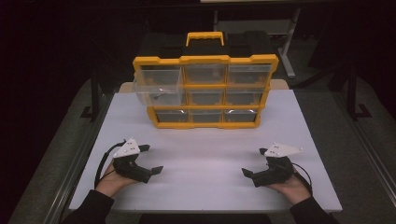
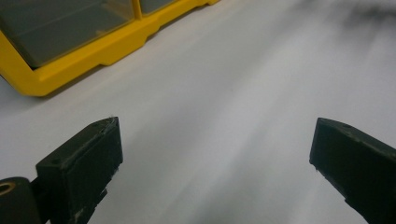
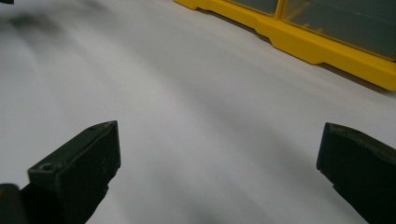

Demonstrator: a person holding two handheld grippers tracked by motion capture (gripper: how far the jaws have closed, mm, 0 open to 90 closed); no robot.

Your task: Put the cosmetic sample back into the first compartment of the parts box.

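A yellow organizer cabinet [image 1: 204,91] with clear drawers in three rows stands upright at the back middle of the white table. Its top-left drawer [image 1: 157,87] is pulled out toward me. My left gripper [image 1: 152,159] rests low over the table at the front left, open and empty. My right gripper [image 1: 252,162] mirrors it at the front right, also open and empty. In the left gripper view the cabinet's yellow base [image 2: 84,56] lies at the upper left, well ahead of the jaws. In the right gripper view the base [image 3: 322,51] runs across the upper right.
The white table top [image 1: 205,163] spreads between both grippers and the cabinet. A black and yellow case with a handle [image 1: 204,38] sits behind the cabinet. Dark floor and table legs surround the table edges.
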